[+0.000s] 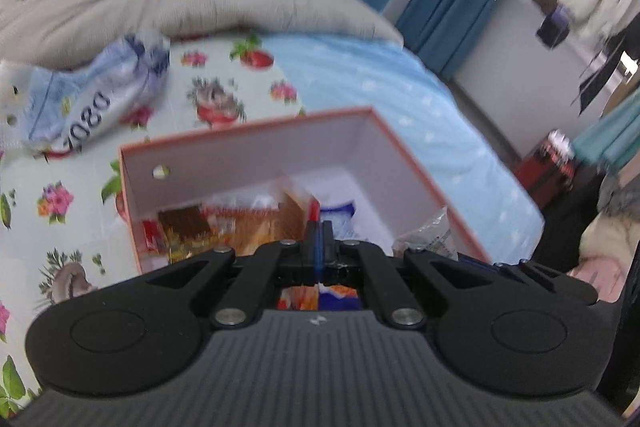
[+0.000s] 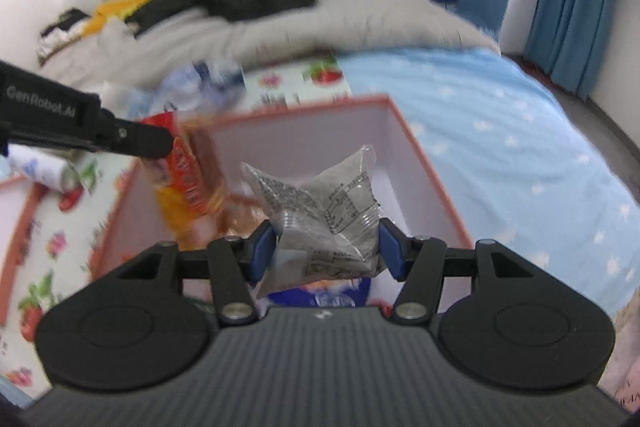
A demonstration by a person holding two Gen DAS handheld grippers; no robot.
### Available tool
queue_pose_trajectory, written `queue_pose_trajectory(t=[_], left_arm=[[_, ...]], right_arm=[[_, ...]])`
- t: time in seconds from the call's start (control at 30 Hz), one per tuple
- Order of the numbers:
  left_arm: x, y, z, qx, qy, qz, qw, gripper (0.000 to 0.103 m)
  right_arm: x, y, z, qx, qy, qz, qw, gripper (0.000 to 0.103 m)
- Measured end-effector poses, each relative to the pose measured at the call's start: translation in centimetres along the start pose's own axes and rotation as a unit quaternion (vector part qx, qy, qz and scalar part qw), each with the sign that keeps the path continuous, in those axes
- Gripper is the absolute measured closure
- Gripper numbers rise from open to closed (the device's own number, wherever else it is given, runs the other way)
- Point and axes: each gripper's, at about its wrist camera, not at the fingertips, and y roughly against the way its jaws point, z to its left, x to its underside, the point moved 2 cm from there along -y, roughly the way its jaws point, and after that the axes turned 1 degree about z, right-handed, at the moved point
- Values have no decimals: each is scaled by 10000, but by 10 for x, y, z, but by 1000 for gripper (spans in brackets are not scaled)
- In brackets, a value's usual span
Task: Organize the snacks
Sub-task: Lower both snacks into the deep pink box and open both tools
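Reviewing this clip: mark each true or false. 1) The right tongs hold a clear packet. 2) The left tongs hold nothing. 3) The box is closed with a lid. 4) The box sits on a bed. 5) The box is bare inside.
1) True: the right tongs clamp a clear packet with printed text.
2) False: the left tongs are shut on an orange packet that hangs over the box.
3) False: the box is open at the top, with no lid on it.
4) True: it rests on the bed, partly on a floral sheet.
5) False: snacks already lie on its bottom.
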Motion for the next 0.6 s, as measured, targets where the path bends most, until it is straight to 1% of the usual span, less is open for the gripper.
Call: queue_pose_trajectory(t=[0.07, 0.17, 0.27, 0.3, 0.33, 0.37, 0.4, 0.43, 0.5, 0.57, 0.6], left_arm=[[7, -12, 3, 6, 4, 165, 9999, 103], [11, -19, 8, -18, -11, 214, 9998, 103], [10, -20, 16, 159, 162, 372, 9991, 101], [8, -18, 19, 186, 225, 412, 9987, 93], [8, -17, 22, 185, 278, 414, 9986, 77], [7, -13, 25, 144, 329, 374, 9987, 65], [6, -6, 26, 83, 361, 305, 9988, 48], [5, 2, 28, 78, 354, 173, 9992, 45], [2, 19, 27, 104, 282, 38, 9995, 43], [-1, 37, 25, 91, 173, -109, 9997, 43], [-3, 49, 23, 95, 73, -251, 9996, 43]], right_arm=[[10, -10, -1, 58, -25, 104, 9999, 45], [19, -16, 1, 51, -53, 197, 9998, 44], [20, -17, 2, -9, -78, 226, 9997, 42], [19, -16, 3, -31, -98, 222, 9997, 40], [17, -14, 3, -48, -123, 174, 9998, 37], [15, -11, 3, -34, -148, 109, 9998, 25], [12, -7, 2, -31, -167, 37, 9998, 18], [9, -2, 2, -67, -187, -45, 9998, 19], [2, 11, 0, -178, -256, -201, 9993, 19], [-5, 26, 0, -202, -305, -396, 9985, 19], [-10, 35, 0, -191, -332, -491, 9981, 19]])
